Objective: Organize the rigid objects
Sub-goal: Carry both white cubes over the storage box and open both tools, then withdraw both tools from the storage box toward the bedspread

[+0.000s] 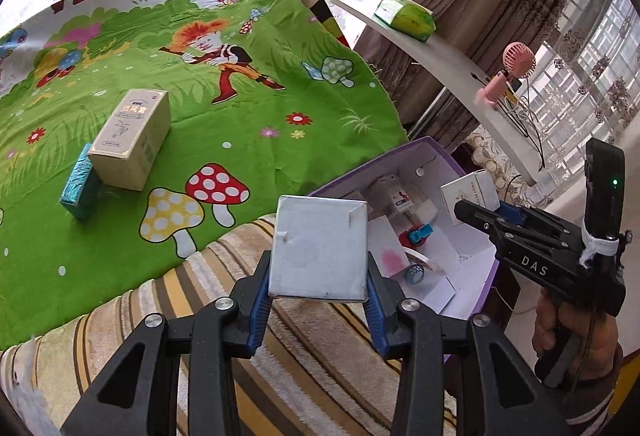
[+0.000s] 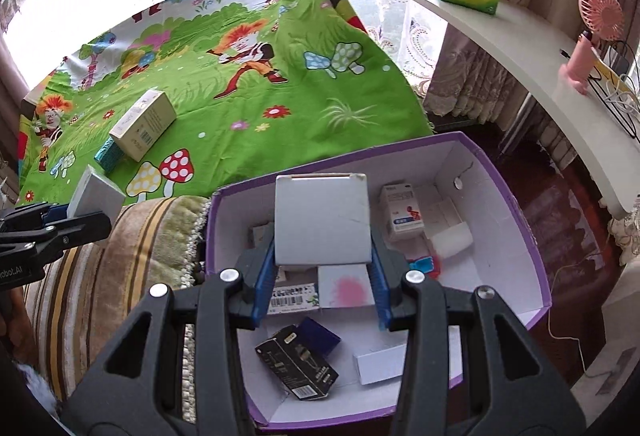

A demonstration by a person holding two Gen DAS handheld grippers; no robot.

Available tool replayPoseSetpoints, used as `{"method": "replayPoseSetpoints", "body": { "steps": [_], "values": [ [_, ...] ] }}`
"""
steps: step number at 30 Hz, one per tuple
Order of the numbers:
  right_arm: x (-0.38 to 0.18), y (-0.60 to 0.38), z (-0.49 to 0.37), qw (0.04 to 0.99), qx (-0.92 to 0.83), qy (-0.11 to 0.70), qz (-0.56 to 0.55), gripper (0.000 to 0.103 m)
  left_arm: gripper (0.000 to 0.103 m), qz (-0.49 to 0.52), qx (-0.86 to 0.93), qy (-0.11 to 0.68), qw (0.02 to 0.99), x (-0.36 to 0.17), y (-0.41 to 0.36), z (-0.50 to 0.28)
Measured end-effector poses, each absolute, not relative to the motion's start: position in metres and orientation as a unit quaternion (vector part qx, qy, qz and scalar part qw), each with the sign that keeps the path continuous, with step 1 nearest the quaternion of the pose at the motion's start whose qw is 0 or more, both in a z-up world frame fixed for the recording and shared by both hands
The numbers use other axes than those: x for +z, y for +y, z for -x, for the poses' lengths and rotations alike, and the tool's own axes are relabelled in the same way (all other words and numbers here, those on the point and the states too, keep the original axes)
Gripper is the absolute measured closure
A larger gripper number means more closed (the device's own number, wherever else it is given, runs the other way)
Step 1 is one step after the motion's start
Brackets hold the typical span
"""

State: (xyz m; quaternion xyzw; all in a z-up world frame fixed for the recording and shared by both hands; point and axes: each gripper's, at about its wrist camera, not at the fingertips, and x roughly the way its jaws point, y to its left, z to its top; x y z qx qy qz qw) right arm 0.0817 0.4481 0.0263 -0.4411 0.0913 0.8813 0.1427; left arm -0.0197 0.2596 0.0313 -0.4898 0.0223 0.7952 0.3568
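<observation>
Left gripper (image 1: 319, 300): clamped on a white square box (image 1: 319, 248), beside the purple bin (image 1: 472, 292).
Right gripper (image 2: 323, 272): clamped on a grey-white box (image 2: 322, 218), above the purple bin's open interior.

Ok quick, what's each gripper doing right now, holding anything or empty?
Left gripper: closed on a white box, over the striped blanket.
Right gripper: closed on a second white box, over the purple storage box.
</observation>
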Motion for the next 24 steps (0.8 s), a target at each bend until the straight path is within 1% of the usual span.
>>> {"method": "replayPoseSetpoints", "body": {
  "steps": [9,11,12,13,14,16,20,24],
  "values": [
    [0.033,0.506,-0.117,0.222,0.869,0.119,0.427,0.057,0.06,0.486,0.76,0.061,0.426,0.033,0.31,-0.01],
    [0.034,0.513,-0.122,0.23,0.868,0.122,0.424,0.051,0.059,0.487,0.752,0.067,0.44,0.033,0.319,-0.015],
    [0.035,0.516,-0.124,0.232,0.868,0.126,0.421,0.048,0.053,0.486,0.75,0.071,0.442,0.033,0.321,-0.017],
    [0.035,0.518,-0.126,0.233,0.868,0.129,0.419,0.042,0.046,0.484,0.75,0.073,0.444,0.034,0.322,-0.018],
    [0.035,0.519,-0.127,0.234,0.868,0.131,0.417,0.037,0.044,0.482,0.752,0.073,0.444,0.034,0.321,-0.019],
    [0.035,0.52,-0.127,0.233,0.868,0.134,0.417,0.035,0.043,0.482,0.754,0.066,0.442,0.035,0.318,-0.016],
    [0.034,0.518,-0.125,0.225,0.871,0.137,0.414,0.035,0.043,0.484,0.763,0.05,0.425,0.036,0.306,-0.006],
    [0.035,0.51,-0.119,0.223,0.873,0.122,0.417,0.035,0.043,0.483,0.775,0.033,0.406,0.038,0.291,0.007]
  ]
}}
